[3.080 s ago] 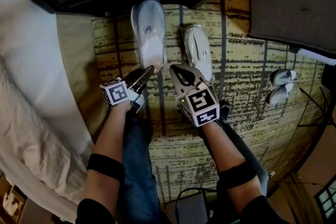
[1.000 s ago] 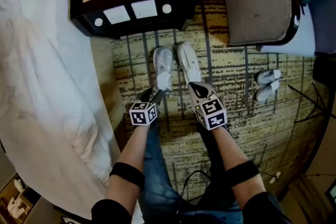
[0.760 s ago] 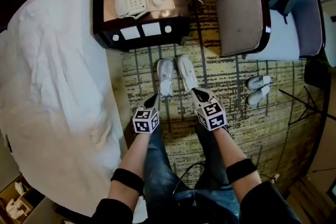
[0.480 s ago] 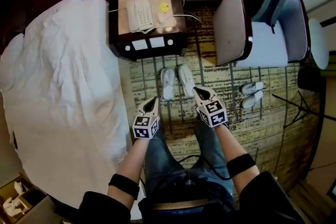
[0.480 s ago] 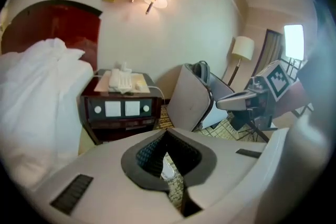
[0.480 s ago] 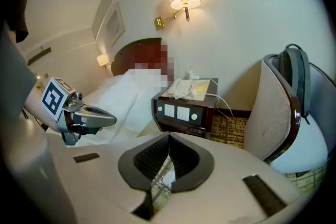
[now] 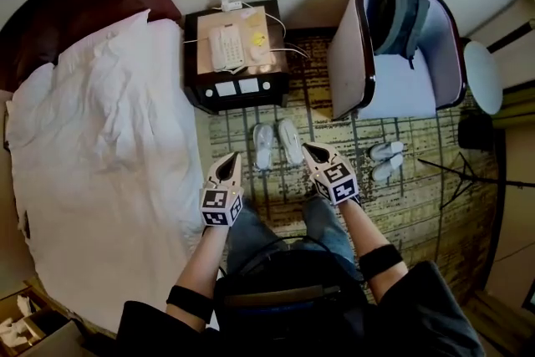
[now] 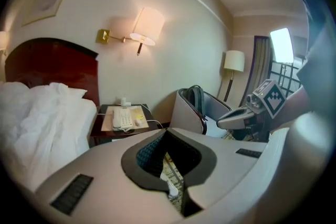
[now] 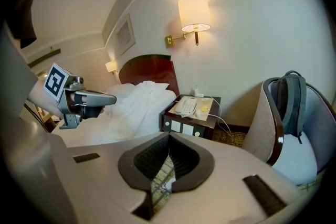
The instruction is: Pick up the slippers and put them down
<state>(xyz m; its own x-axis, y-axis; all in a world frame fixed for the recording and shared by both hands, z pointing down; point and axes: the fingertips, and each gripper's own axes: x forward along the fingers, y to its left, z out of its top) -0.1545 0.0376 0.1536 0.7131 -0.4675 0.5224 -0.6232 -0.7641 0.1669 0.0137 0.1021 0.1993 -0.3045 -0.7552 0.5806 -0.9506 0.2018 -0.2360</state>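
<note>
Two white slippers (image 7: 277,144) lie side by side on the patterned carpet in front of the nightstand, toes toward it. My left gripper (image 7: 229,158) hangs high above the floor, left of the pair, shut with nothing in it. My right gripper (image 7: 308,150) is just right of the pair in the head view, also well above the floor, shut and empty. Through the slit under the left gripper's (image 8: 167,136) jaws a bit of a white slipper (image 8: 171,189) shows far below. The right gripper (image 9: 169,136) points over the carpet toward the nightstand.
A dark nightstand (image 7: 236,54) with a telephone stands against the wall. A white bed (image 7: 92,171) fills the left. An armchair (image 7: 393,54) with a backpack is on the right, and a second pair of slippers (image 7: 382,160) lies in front of it.
The slippers stay on the carpet while both grippers and the head camera have risen far above them. The left gripper's jaws came together after leaving its slipper.
</note>
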